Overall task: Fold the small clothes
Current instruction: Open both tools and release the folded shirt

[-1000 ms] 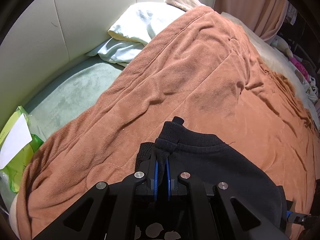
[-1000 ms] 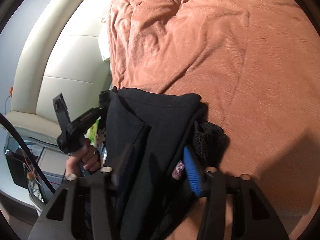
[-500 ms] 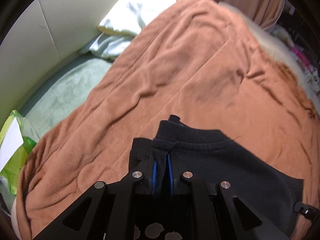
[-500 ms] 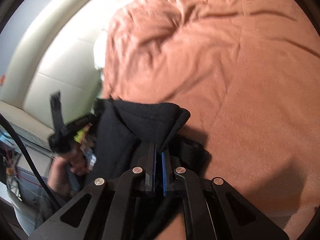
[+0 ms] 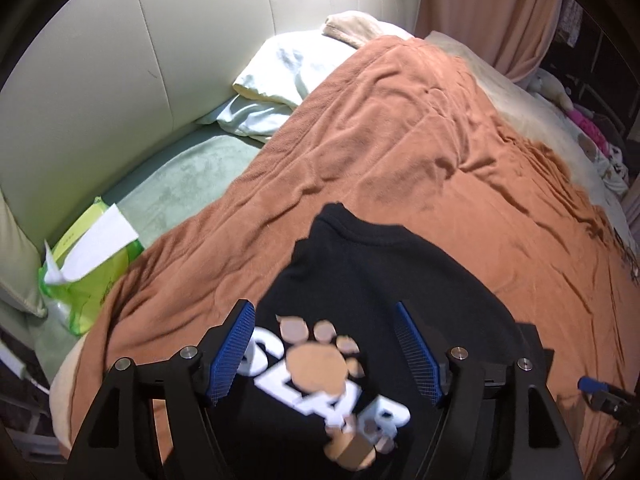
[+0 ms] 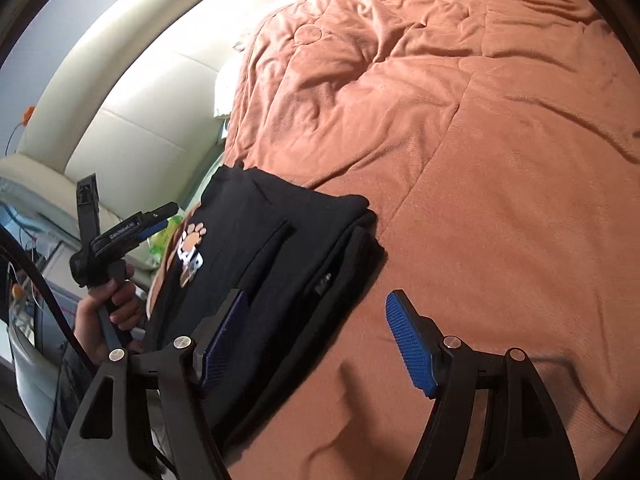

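Observation:
A small black garment [image 5: 384, 280] with a white-lettered paw print lies folded on the rust-orange blanket [image 5: 420, 128]. My left gripper [image 5: 326, 354] hovers just above its printed end, open, blue pads wide apart with nothing between them. In the right wrist view the same black garment [image 6: 272, 256] lies as a folded stack at lower left. My right gripper [image 6: 316, 348] is open too; its left pad is over the garment's near edge, its right pad over bare blanket [image 6: 480, 140]. The left gripper's body [image 6: 120, 232] and the hand holding it show at far left.
A cream padded headboard [image 5: 120, 48] runs along the left. A pale pillow [image 5: 296, 64] and a green sheet [image 5: 180, 184] lie beside the blanket. A green bag with white paper [image 5: 88, 256] sits by the bed edge. Soft toys [image 5: 588, 128] clutter the far right.
Both grippers have opened and let go of the garment's folded edge. The garment now lies flat on the blanket, its paw print showing. Both grippers pulled back slightly.

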### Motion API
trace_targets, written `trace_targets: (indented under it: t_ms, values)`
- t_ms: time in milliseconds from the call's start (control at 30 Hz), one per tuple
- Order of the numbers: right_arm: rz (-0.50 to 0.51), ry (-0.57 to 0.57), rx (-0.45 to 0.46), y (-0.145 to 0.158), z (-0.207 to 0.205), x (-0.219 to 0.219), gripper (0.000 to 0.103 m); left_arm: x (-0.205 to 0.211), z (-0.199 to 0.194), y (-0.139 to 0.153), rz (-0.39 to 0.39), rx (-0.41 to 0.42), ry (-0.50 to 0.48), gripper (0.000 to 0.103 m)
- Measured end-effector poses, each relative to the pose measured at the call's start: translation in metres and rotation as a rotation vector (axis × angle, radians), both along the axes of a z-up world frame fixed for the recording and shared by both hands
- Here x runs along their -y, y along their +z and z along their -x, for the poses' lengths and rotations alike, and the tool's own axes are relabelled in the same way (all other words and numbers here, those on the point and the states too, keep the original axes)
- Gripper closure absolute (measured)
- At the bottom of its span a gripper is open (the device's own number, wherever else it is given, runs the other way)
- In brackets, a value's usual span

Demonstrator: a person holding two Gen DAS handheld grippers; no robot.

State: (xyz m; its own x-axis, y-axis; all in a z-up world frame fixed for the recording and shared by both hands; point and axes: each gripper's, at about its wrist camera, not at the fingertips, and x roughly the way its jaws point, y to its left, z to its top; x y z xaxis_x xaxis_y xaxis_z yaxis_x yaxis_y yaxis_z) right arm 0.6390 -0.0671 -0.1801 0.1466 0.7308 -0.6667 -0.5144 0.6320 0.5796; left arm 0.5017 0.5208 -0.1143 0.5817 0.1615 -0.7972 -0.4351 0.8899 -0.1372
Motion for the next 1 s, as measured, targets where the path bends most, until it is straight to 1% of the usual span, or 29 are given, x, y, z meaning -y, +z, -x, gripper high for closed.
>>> trace_targets:
  t_ms: [67, 133, 233, 467, 600, 667, 733, 767, 800, 833, 867, 900, 967, 1000]
  values:
    - [0.028, 0.008, 0.026, 0.005, 0.007, 0.008, 0.033, 0.006, 0.008, 0.001, 0.01, 0.003, -0.008, 0.029]
    - [0.03, 0.025, 0.029, 0.006, 0.015, 0.016, 0.033, 0.013, 0.017, 0.002, 0.021, 0.006, -0.01, 0.029]
    - [0.044, 0.019, 0.038, 0.011, 0.025, 0.031, 0.033, 0.024, 0.031, 0.003, 0.036, 0.014, -0.018, 0.029]
    - [0.047, -0.017, 0.026, 0.016, 0.045, 0.081, 0.033, 0.055, 0.056, 0.003, 0.05, 0.011, -0.054, 0.029]
    - [0.041, -0.022, 0.052, 0.029, 0.055, 0.108, 0.033, 0.074, 0.067, 0.012, 0.064, 0.028, -0.07, 0.029]
    - [0.039, -0.027, 0.059, 0.035, 0.059, 0.12, 0.033, 0.086, 0.073, 0.016, 0.071, 0.04, -0.078, 0.027]
    - [0.038, -0.028, 0.068, 0.041, 0.063, 0.131, 0.033, 0.095, 0.078, 0.02, 0.069, 0.049, -0.079, 0.018]
    - [0.043, -0.032, 0.076, 0.044, 0.065, 0.137, 0.033, 0.099, 0.08, 0.022, 0.064, 0.053, -0.079, 0.016]
    - [0.05, -0.036, 0.086, 0.048, 0.067, 0.141, 0.031, 0.106, 0.082, 0.025, 0.057, 0.058, -0.082, 0.013]
    - [0.059, -0.046, 0.103, 0.053, 0.07, 0.147, 0.026, 0.11, 0.085, 0.026, 0.054, 0.059, -0.084, 0.011]
    - [0.063, -0.054, 0.115, 0.057, 0.073, 0.15, 0.024, 0.114, 0.088, 0.028, 0.052, 0.06, -0.083, 0.009]
    - [0.063, -0.063, 0.134, 0.062, 0.077, 0.156, 0.022, 0.119, 0.091, 0.031, 0.047, 0.06, -0.082, 0.006]
    - [0.068, -0.074, 0.159, 0.071, 0.084, 0.164, 0.021, 0.129, 0.099, 0.035, 0.032, 0.065, -0.083, 0.004]
    - [0.072, -0.079, 0.172, 0.076, 0.089, 0.168, 0.018, 0.132, 0.102, 0.037, 0.024, 0.065, -0.083, 0.003]
